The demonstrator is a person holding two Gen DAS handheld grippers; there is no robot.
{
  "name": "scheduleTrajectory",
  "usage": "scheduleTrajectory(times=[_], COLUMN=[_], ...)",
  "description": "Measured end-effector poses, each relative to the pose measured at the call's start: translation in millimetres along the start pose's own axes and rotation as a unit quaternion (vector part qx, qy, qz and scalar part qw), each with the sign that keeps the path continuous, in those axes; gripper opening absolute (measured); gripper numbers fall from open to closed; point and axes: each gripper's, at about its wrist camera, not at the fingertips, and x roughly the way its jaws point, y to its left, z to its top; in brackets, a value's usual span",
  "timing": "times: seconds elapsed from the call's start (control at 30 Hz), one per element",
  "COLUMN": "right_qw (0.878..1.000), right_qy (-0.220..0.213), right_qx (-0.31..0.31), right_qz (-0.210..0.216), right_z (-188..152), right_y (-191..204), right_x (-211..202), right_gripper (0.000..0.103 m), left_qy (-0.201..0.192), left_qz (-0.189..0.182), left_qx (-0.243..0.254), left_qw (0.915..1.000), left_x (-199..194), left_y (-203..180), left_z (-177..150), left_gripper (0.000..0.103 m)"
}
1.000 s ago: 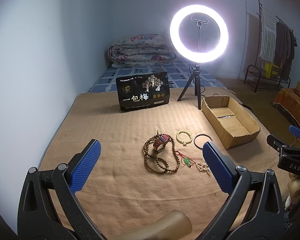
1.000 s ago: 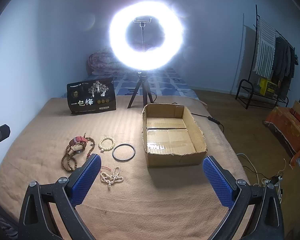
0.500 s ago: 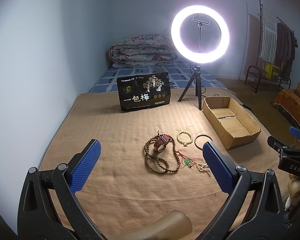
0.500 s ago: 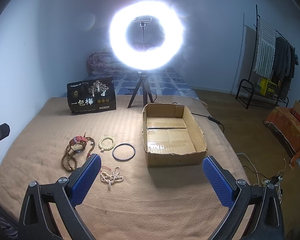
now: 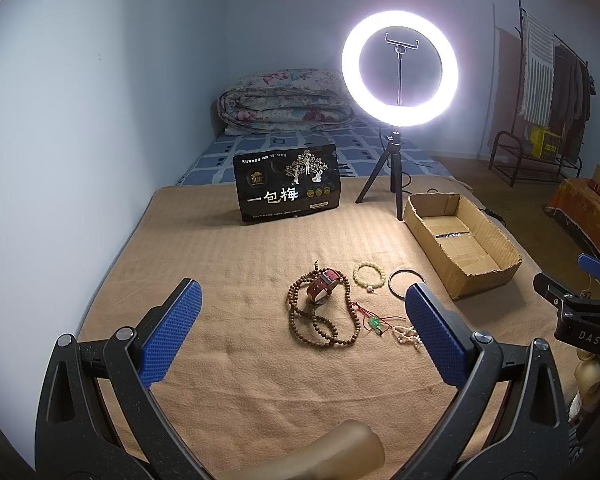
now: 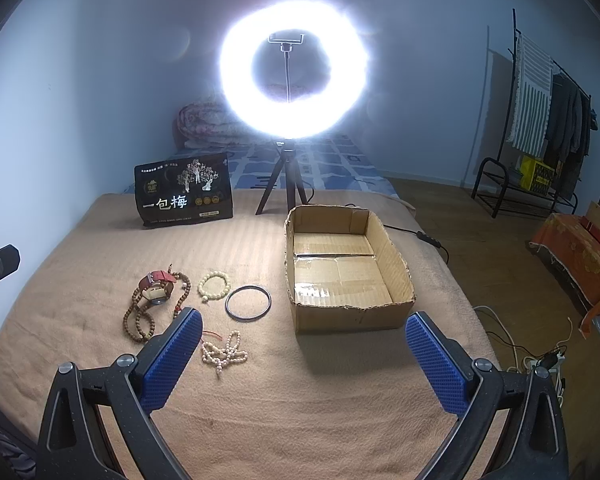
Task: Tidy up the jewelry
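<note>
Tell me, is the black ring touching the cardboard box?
Apart. In the right wrist view, the black ring lies flat on the tan blanket, with a bare strip of blanket between it and the cardboard box.

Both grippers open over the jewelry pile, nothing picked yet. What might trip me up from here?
1. The watch lies on the long wooden bead necklace; lifting one may drag the other.
2. The green pendant on its red cord touches that necklace and the pale bead string, so they may tangle.
3. The thin black bangle lies flat on the blanket, hard to pinch.
</note>
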Motion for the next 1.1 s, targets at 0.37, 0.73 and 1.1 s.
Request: scheduleTrajectory(times=[0.37,0.73,1.1], right_qw=[1.000,1.000,1.000], right_qy=[0.001,0.005,0.012], right_qx=[-0.001,-0.002,-0.004], right_qz=[0.001,0.003,0.005], right_z=[-1.2,-3.8,-2.9], right_y=[0.0,0.6,1.1], right_x=[0.2,1.4,4.3], right_gripper=[0.103,0.103,0.103], left_qy=[0.000,0.001,0.003], left_qz=[0.000,-0.001,0.001], left_qx=[0.000,-0.001,0.001], left_qw=[1.0000,1.0000,1.0000], left_x=[-0.2,0.3,1.3], left_y=[0.3,0.1,-1.3], left_z=[-0.5,-0.9,-2.0], left_gripper=[0.103,0.103,0.103])
